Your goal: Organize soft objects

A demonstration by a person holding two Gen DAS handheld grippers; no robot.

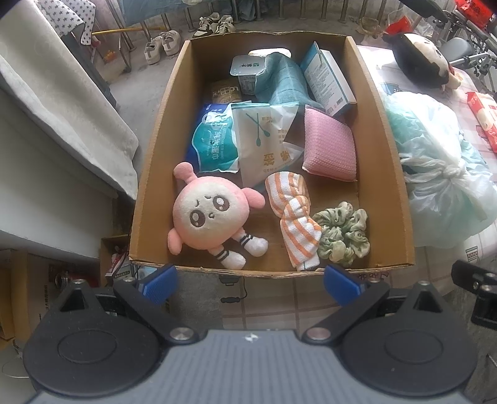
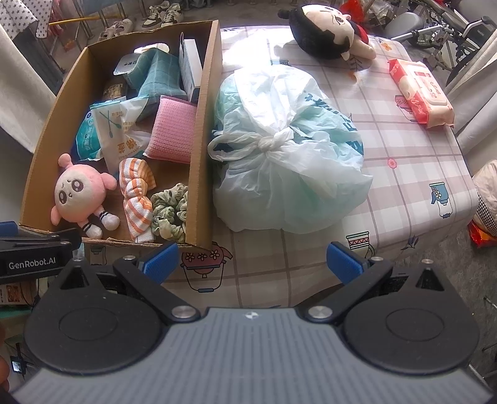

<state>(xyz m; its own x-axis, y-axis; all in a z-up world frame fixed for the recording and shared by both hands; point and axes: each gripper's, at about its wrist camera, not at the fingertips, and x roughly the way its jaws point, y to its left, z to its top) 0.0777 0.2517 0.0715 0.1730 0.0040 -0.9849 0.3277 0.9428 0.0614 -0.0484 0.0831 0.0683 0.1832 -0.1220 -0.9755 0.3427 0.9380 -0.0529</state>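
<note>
Two plush dolls: pink (image 2: 81, 193), black-haired (image 2: 326, 29); one cardboard box (image 2: 205, 130); one tied plastic bag (image 2: 289, 149)

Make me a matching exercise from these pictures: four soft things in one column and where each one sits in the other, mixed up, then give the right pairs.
Things:
1. pink doll
2. green scrunchie
3. black-haired doll
4. tied plastic bag

Places:
A. on the tablecloth right beside the box's wall
B. near left corner of the box
C. far end of the table, outside the box
D. near right corner of the box

Pairs: 1-B, 2-D, 3-C, 4-A
</note>
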